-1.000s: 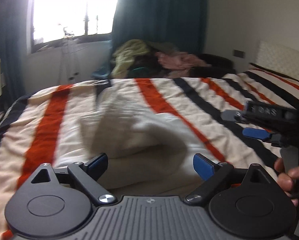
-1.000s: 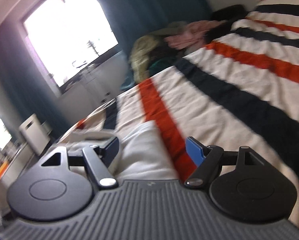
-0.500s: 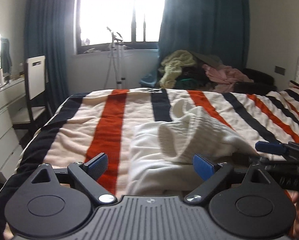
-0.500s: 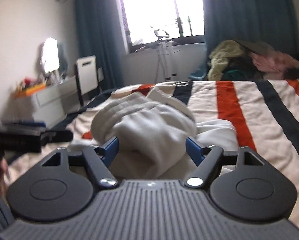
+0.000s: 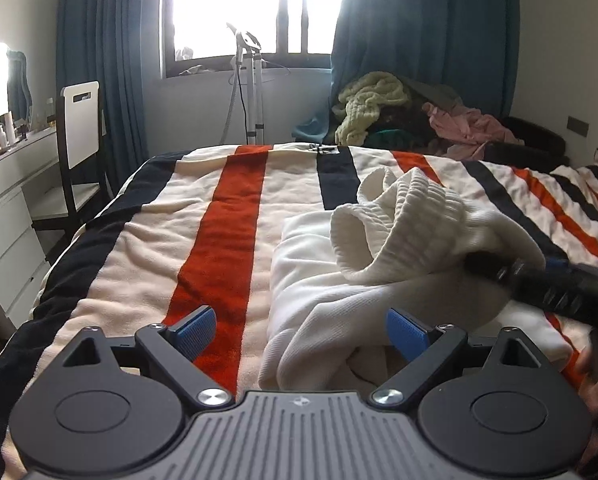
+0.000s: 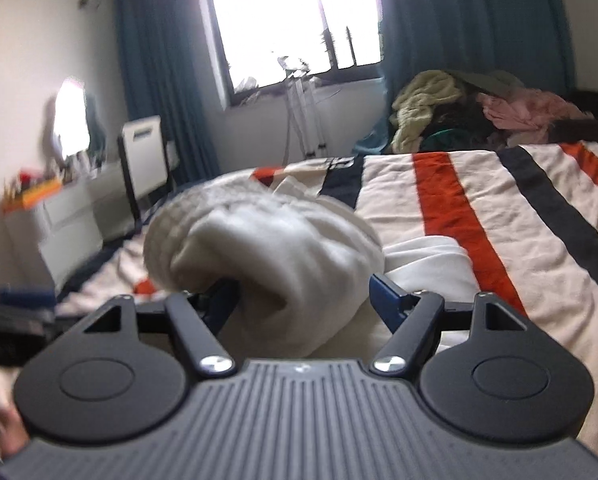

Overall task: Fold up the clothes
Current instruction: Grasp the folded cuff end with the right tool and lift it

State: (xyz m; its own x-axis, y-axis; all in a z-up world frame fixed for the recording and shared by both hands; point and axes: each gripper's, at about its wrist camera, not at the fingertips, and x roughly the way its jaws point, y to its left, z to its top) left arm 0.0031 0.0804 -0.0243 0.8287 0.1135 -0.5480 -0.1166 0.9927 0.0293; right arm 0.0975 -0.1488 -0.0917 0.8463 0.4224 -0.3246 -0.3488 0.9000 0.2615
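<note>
A white knit garment (image 5: 363, 264) lies bunched on the striped bed cover (image 5: 227, 220). Its ribbed cuff end (image 5: 403, 220) is lifted up. My left gripper (image 5: 299, 332) is open and empty, low over the near edge of the garment. My right gripper (image 6: 305, 298) is open, with a thick fold of the garment (image 6: 267, 240) draped over and between its fingers. In the left wrist view the right gripper (image 5: 511, 270) reaches in from the right, under the raised cuff.
A pile of other clothes (image 5: 411, 112) sits beyond the far end of the bed. A white desk (image 5: 7, 184) and chair (image 5: 79, 136) stand at the left. A metal stand (image 5: 251, 92) is by the window.
Both grippers swung round to face the window end of the bed. The right gripper pushed under the garment and raised its cuff end. The left gripper stayed open.
</note>
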